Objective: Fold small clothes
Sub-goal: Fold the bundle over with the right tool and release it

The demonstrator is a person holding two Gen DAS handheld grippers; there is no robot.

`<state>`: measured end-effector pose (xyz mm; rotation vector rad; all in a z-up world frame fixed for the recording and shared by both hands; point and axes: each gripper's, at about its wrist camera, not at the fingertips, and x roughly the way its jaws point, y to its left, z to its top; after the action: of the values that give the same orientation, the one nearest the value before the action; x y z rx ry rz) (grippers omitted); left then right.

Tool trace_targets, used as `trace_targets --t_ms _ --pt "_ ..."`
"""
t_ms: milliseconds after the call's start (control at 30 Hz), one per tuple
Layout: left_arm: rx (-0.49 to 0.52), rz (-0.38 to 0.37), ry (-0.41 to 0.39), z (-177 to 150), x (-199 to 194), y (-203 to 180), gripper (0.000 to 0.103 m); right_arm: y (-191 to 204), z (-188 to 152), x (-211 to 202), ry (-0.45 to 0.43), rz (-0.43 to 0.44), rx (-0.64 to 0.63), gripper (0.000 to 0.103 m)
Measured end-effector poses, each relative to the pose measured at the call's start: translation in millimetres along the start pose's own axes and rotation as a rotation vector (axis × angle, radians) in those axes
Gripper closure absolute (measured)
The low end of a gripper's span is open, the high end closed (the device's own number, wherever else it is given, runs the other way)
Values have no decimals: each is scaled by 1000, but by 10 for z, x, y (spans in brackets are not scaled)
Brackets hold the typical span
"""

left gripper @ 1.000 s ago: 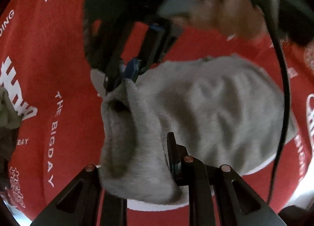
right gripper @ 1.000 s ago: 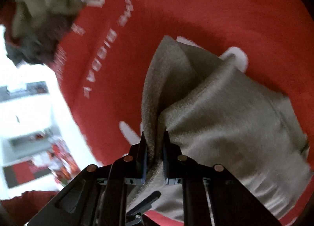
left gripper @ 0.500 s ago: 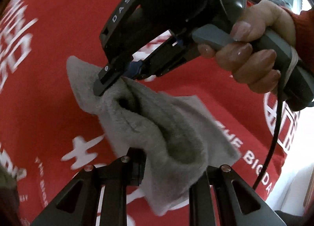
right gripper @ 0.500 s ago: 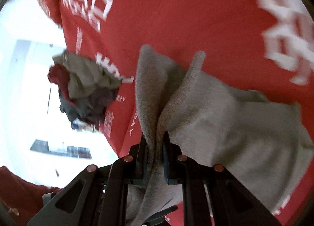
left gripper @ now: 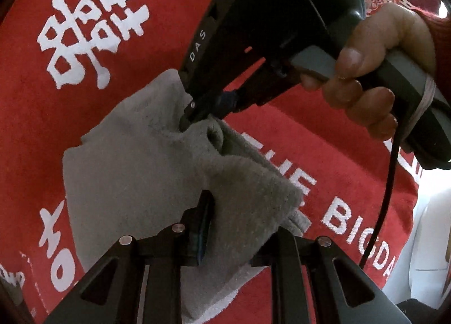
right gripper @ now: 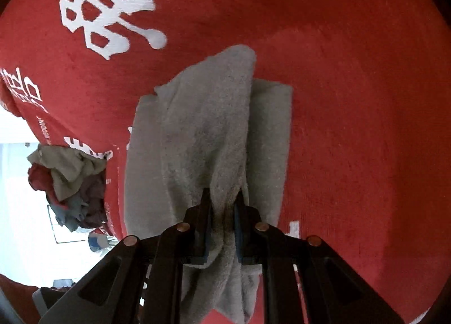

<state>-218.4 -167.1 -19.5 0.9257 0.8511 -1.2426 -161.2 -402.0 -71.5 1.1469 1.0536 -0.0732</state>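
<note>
Your right gripper (right gripper: pixel 222 217) has its two black fingers drawn close together on a bunched fold of the small grey fleece garment (right gripper: pixel 208 138), which hangs between the tips above the red cloth with white lettering (right gripper: pixel 352 98).

From the left wrist view, the same garment (left gripper: pixel 146 172) drapes over your left gripper (left gripper: pixel 242 228). Only the left finger (left gripper: pixel 201 228) is plainly seen, and it stands well apart from the right finger. The fleece covers the gap, so whether anything is held there cannot be told.

At the far edge of that view, your right hand (left gripper: pixel 377 76) holds the right gripper (left gripper: pixel 197 115), pinching the garment's upper edge.

A heap of mixed small clothes (right gripper: pixel 67 186) lies at the left edge of the red cloth.
</note>
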Motion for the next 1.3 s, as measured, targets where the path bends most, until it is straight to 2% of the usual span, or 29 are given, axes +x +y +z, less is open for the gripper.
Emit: trace_targets --t_ms 33,67,100,200,300,333,500,567,667,733,833,900,933,967,1033,1133,1233,1300 --pt "-11 -7 11 -2 -28 8 65 -2 3 -4 -7 2 -4 87" --pt "-18 -21 16 26 -27 9 40 7 12 -3 -10 -3 -8 86" --pt "-44 -32 -2 -6 -133 55 32 -1 4 -12 -11 -7 -7 85" --pt "-68 -26 -27 -95 -438 165 32 -52 -17 -108 -18 -57 16 68" --pt "-145 31 0 -306 -669 409 32 15 -124 -286 -54 -78 45 65" --pt "-195 51 31 -442 -697 557 32 24 -204 -370 -71 -76 62 62" --pt "-396 72 201 -1024 -552 1077 32 17 -891 -683 -151 -34 173 60" --pt "-442 41 192 -1175 -498 1140 32 -18 -1221 -701 -170 21 237 60" --pt "-433 22 178 -1226 -414 1061 32 -52 -1595 -518 -162 105 334 59" --pt "-424 18 163 -1166 -322 1013 32 -64 -1713 -302 -140 136 377 59" --pt "-458 29 149 -1085 -230 1073 32 -1 -1726 21 -130 191 408 57" --pt "-518 64 157 -1104 -228 1171 32 60 -1664 164 -148 219 421 58" --pt "-544 71 159 -1140 -232 1215 33 91 -1615 214 -164 234 438 69" --pt "-569 68 163 -1188 -250 1257 35 114 -1585 222 -176 239 445 96" --pt "-600 51 183 -1301 -256 1292 35 211 -1532 174 -193 224 417 95" --pt "-588 58 226 -1453 -223 1230 35 324 -1578 140 -171 111 323 95" --pt "-613 53 268 -1606 -243 1265 35 91 -1694 179 -149 48 364 95" --pt "-636 38 245 -1645 -373 1347 35 39 -1720 160 -143 39 376 93"
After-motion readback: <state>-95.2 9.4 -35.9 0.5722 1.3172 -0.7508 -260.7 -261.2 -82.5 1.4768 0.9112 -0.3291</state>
